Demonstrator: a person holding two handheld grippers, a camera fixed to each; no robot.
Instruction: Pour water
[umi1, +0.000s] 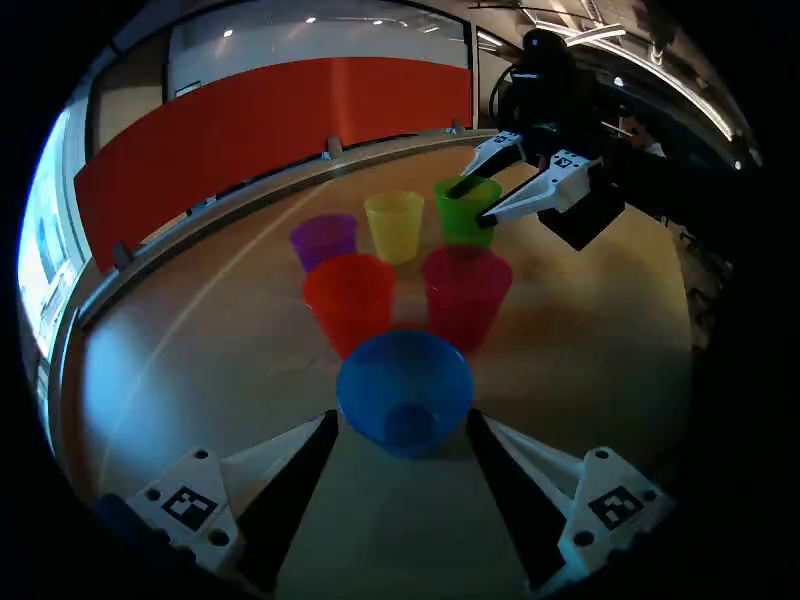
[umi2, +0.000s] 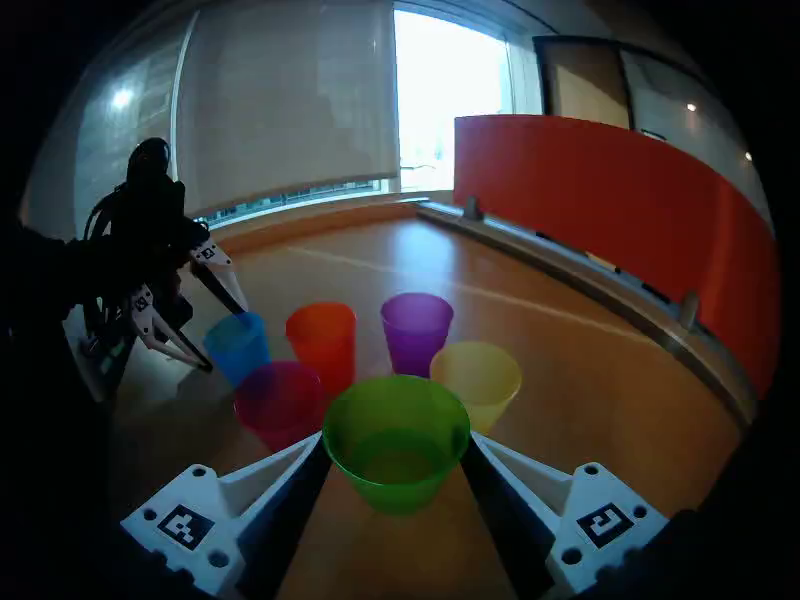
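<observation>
Six plastic cups stand clustered on a wooden table. In the left gripper view the blue cup (umi1: 405, 385) sits upright between my left gripper's (umi1: 400, 428) fingers, both pressing its sides. Behind it are a red-orange cup (umi1: 350, 298), a magenta cup (umi1: 465, 292), a purple cup (umi1: 324, 240) and a yellow cup (umi1: 395, 225). Farthest off, the right gripper (umi1: 478, 203) straddles the green cup (umi1: 462, 218). In the right gripper view the green cup (umi2: 397, 445) stands upright between my right gripper's (umi2: 395, 455) fingers, which touch both its sides. Whether any cup holds water I cannot tell.
A red partition (umi1: 270, 130) with a low rail runs along the table's far edge. In the right gripper view the left gripper (umi2: 226, 340) and the dark sleeve (umi2: 90, 270) holding it are at the left, with bright windows (umi2: 440, 90) behind. Bare wooden tabletop (umi2: 600, 380) spreads to the right.
</observation>
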